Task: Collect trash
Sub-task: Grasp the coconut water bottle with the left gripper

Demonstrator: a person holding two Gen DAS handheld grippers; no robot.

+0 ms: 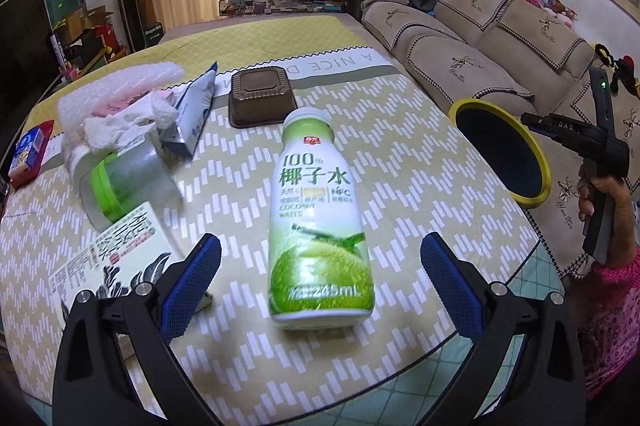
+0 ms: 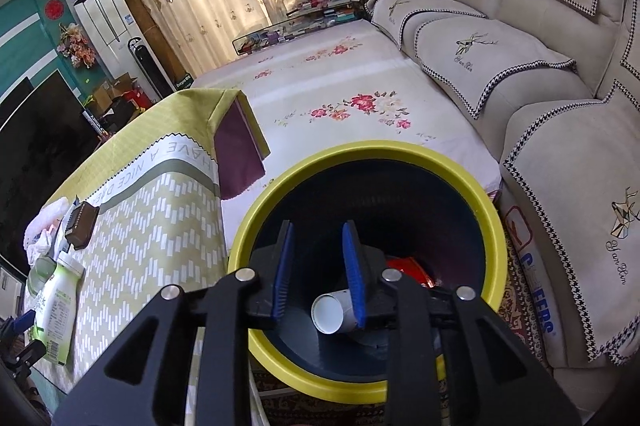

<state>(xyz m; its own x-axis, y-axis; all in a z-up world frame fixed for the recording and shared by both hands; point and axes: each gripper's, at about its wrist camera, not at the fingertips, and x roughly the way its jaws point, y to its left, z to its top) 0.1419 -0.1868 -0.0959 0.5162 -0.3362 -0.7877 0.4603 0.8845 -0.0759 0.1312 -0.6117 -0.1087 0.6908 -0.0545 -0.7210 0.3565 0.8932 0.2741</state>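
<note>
A white-and-green coconut water bottle (image 1: 318,222) stands upright on the table, between the blue pads of my open left gripper (image 1: 320,266); the pads do not touch it. The bottle also shows at the far left of the right wrist view (image 2: 56,310). My right gripper (image 2: 318,266) is open over the yellow-rimmed dark bin (image 2: 490,222), holding nothing. A white paper cup (image 2: 332,312) and a red wrapper (image 2: 412,268) lie inside the bin. The bin (image 1: 532,141) stands beside the table's right edge.
On the table lie a brown plastic tray (image 1: 262,97), crumpled tissue (image 1: 124,117), a blue-white pouch (image 1: 196,105), a clear container with a green lid (image 1: 132,181), a printed carton (image 1: 116,262) and a red-blue pack (image 1: 30,149). A sofa (image 1: 480,37) stands behind the bin.
</note>
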